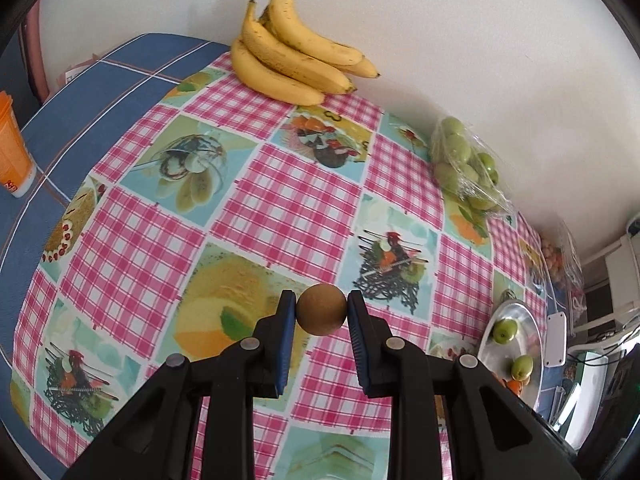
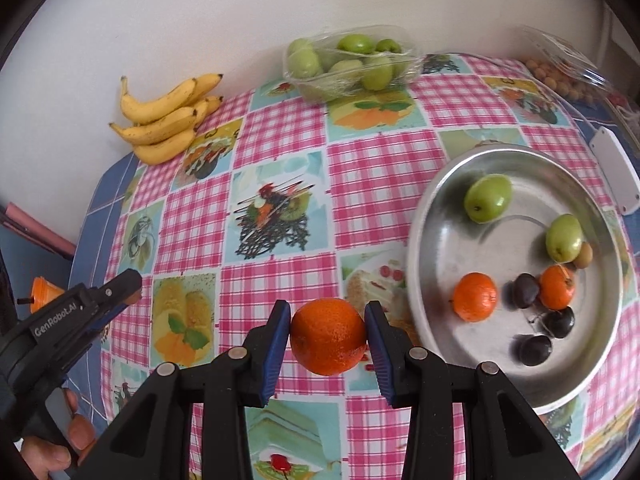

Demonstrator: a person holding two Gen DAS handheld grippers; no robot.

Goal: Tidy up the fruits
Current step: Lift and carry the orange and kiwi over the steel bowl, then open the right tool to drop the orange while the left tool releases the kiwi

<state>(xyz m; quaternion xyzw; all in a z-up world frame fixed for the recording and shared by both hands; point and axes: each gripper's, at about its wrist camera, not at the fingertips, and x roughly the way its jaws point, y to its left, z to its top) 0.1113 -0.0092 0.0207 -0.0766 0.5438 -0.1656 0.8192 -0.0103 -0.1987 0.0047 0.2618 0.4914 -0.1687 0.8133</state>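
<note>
My left gripper (image 1: 321, 309) is shut on a small round brown fruit (image 1: 321, 309), held above the checked tablecloth. It also shows at the left of the right wrist view (image 2: 120, 286). My right gripper (image 2: 327, 334) is shut on an orange (image 2: 328, 336), held above the cloth just left of the metal tray (image 2: 436, 240). The tray holds two green fruits (image 2: 488, 198), two small oranges (image 2: 475, 297), three dark plums (image 2: 534, 350) and a small brown fruit (image 2: 583, 255). The tray also shows at the right of the left wrist view (image 1: 532, 320).
A bunch of bananas (image 1: 292, 56) lies at the back by the wall. A clear plastic box of green fruits (image 2: 348, 64) stands beside it. Another plastic box of small fruits (image 2: 568, 76) and a white device (image 2: 614, 170) sit far right. An orange cup (image 1: 12, 148) stands left.
</note>
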